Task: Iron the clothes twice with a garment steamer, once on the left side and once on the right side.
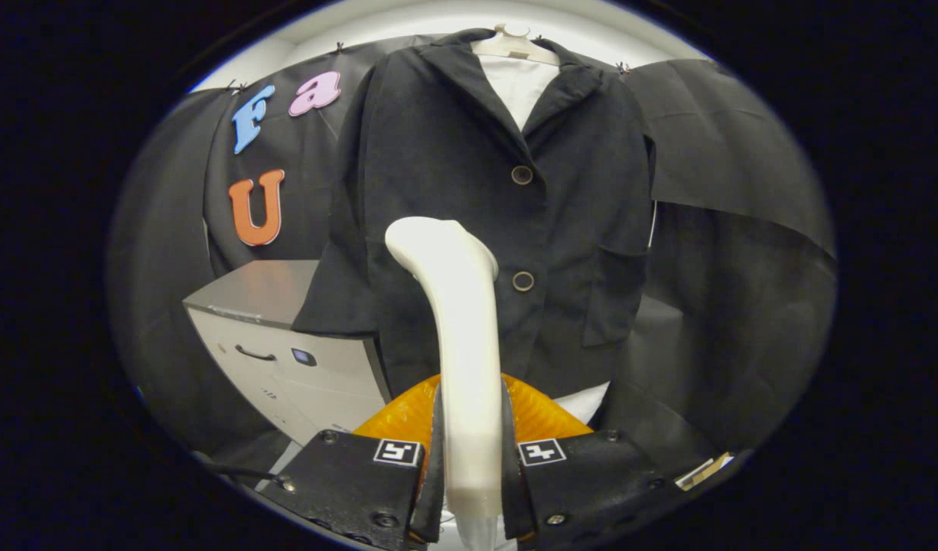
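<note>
- Between the 2 fingers [470, 451]: the white garment steamer [463, 329], clamped by its handle, both fingers pressing on it; its head curves forward and up.
- Steamer head sits in front of the dark jacket [454, 191], over the panel beside the lower button [523, 281]; contact with the cloth cannot be told from this angle.
- Jacket hangs on a white hanger [512, 44] against the booth wall, 2 buttons done up, white shirt [519, 88] showing at the collar and below the hem.
- Grey cabinet [281, 344] stands beside and partly behind the jacket's sleeve; an orange part [542, 413] shows just behind the fingers.
- Judgement: a pass on 1 front panel is in hand.
- To do it well: keep the head flat and just touching the cloth, run it in 1 steady vertical line, stay off the buttons and pocket flap [618, 295].
- Grip looks firm; keep the handle from twisting between the fingers.
- Risk: the free-hanging jacket may swing away, so press lightly.
</note>
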Available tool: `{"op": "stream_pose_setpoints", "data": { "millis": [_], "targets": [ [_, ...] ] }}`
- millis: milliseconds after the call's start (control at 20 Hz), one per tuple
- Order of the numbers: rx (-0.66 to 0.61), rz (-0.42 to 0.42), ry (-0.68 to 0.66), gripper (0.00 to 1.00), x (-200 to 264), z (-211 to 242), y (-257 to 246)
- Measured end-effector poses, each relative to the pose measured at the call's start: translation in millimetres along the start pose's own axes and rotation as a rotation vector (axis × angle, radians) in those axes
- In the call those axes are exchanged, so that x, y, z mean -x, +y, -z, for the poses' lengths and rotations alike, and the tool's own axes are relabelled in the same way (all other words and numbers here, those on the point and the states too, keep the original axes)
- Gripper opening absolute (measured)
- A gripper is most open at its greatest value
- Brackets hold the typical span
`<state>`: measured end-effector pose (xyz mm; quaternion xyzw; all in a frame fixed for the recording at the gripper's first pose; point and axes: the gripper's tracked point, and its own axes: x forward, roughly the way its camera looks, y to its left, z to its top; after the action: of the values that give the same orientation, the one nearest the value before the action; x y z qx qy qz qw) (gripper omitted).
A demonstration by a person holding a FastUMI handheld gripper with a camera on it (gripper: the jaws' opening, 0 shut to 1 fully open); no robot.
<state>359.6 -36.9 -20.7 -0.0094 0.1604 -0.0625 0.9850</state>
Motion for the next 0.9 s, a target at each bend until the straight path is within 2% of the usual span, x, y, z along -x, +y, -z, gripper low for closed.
{"op": "stream_pose_setpoints", "data": {
  "millis": [250,500,900],
  "targets": [
    [-0.027,-0.008,0.02,0.33,7.3,6.8,-2.3],
    [-0.077,-0.008,-0.009,0.33,45.3,1.9,-23.4],
    [-0.182,0.079,-0.107,0.33,122.7,-31.6,-108.7]
  ]
}}
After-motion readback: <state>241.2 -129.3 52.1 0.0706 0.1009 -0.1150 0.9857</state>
